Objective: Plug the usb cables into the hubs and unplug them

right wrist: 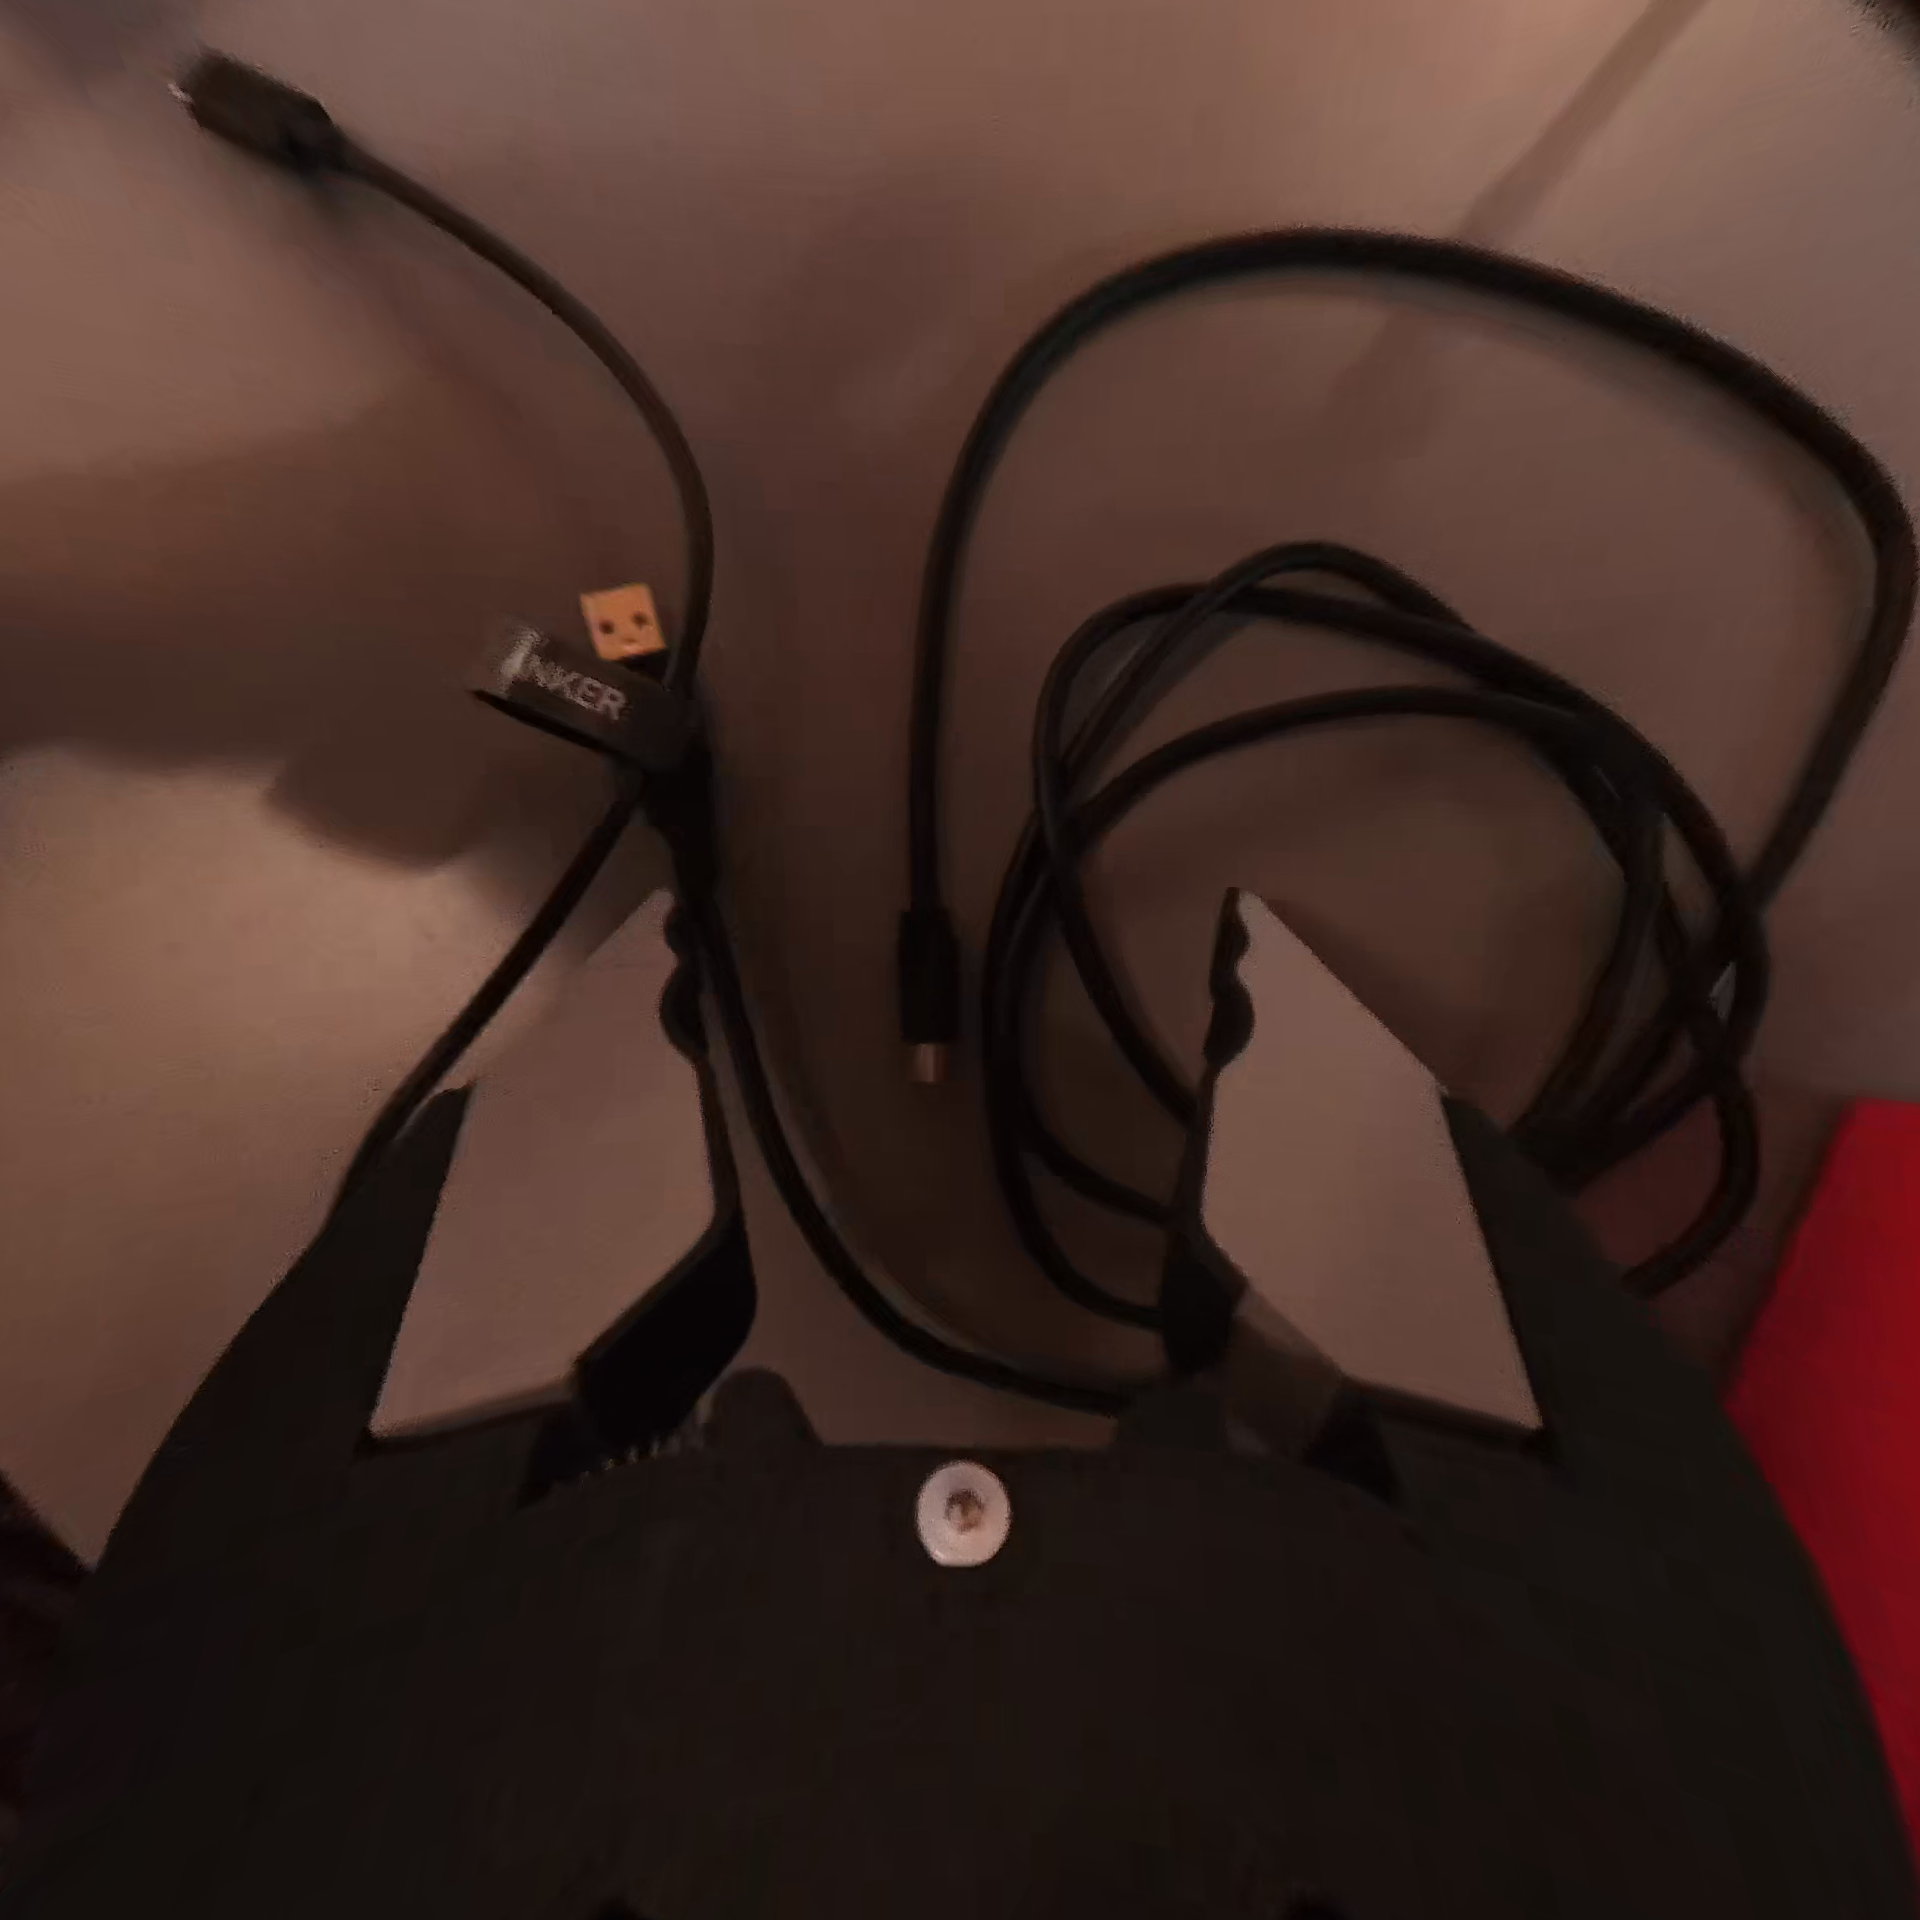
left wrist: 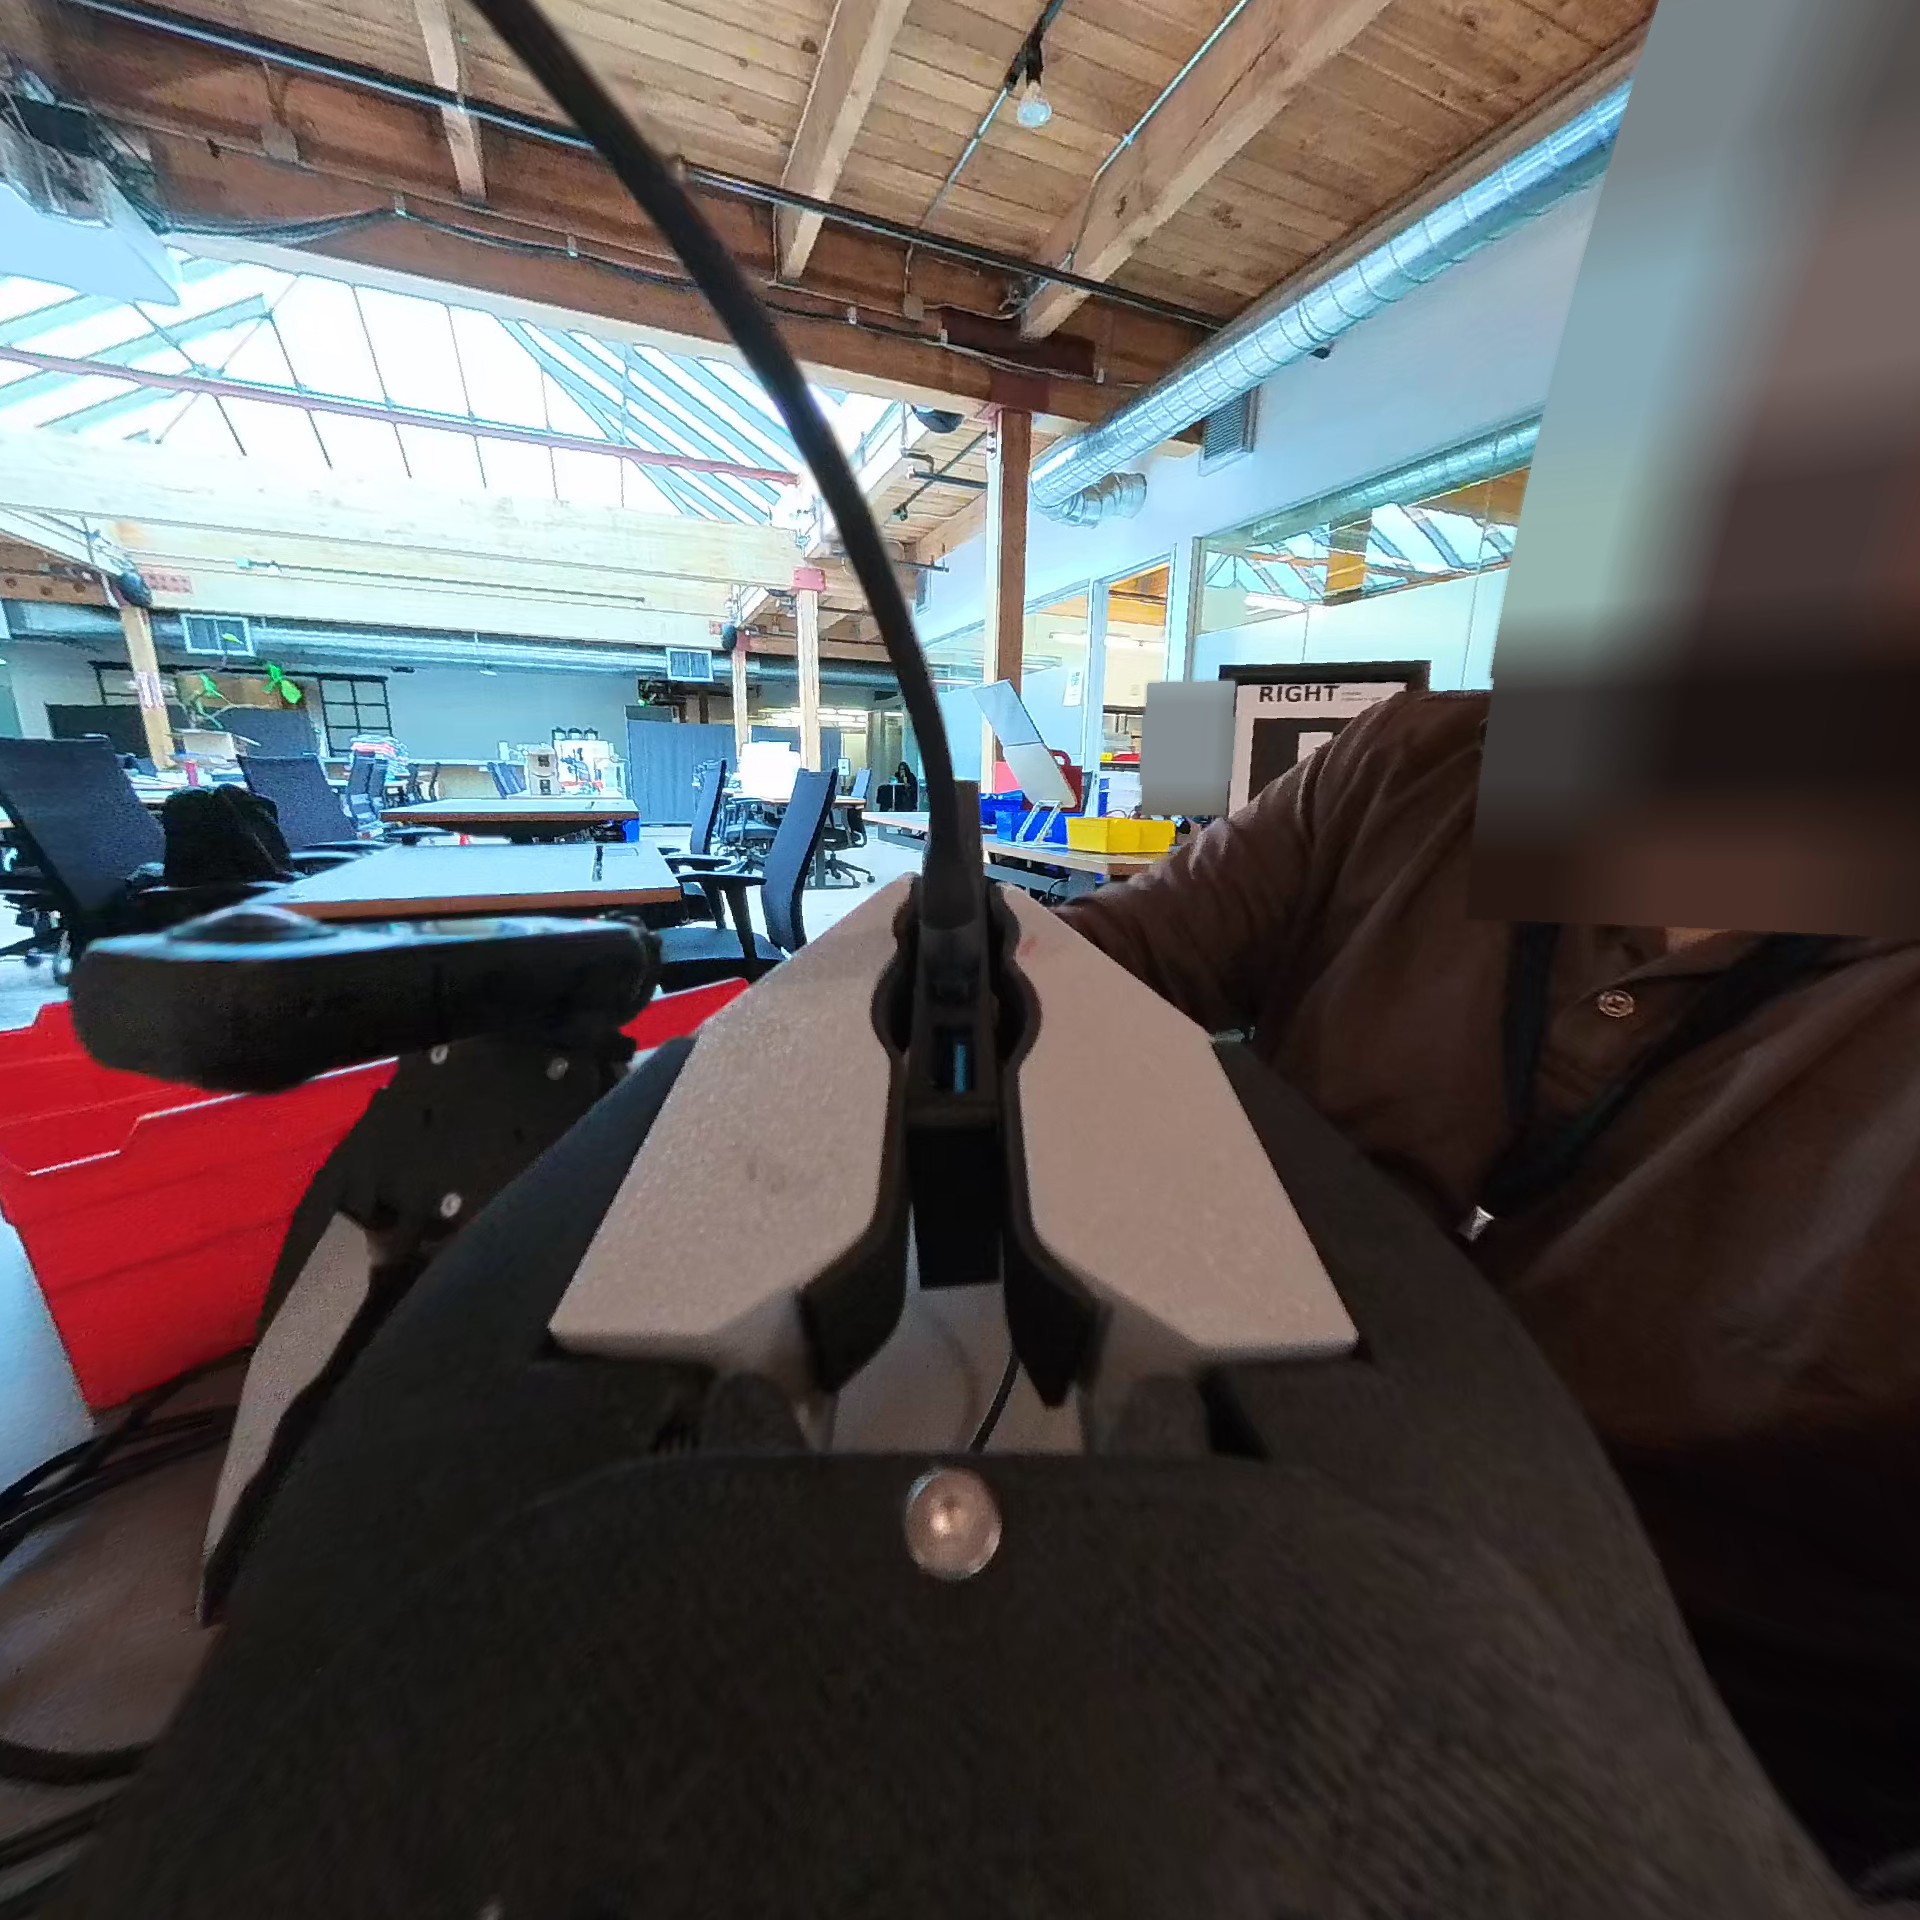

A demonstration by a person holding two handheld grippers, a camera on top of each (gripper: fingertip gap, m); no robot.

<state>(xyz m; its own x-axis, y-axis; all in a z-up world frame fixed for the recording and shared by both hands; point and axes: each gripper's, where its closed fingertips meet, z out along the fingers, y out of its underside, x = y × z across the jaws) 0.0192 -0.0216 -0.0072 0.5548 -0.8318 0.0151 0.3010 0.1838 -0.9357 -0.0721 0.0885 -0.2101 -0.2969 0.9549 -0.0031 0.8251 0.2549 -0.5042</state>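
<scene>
In the left wrist view my left gripper point(left wrist: 951, 920) is shut on a small black USB hub point(left wrist: 954, 1174), held up in the air. A blue port shows on the hub's face, and the hub's black cable point(left wrist: 790, 416) arcs up out of frame. In the right wrist view my right gripper point(right wrist: 951, 904) is open and empty, looking down on a brown table point(right wrist: 1299, 187). A black cable's small plug point(right wrist: 928, 987) lies between the fingertips. A USB-A plug with a metal end point(right wrist: 623, 623) lies to the left, next to a black strap point(right wrist: 566, 691).
A coil of black cable point(right wrist: 1403, 831) lies by the right finger, and another black plug point(right wrist: 249, 104) lies at the far left. A red bin point(left wrist: 156, 1195) stands to the left. A black camera device point(left wrist: 353, 987) sits ahead on the left. A person's brown sleeve point(left wrist: 1351, 935) is on the right.
</scene>
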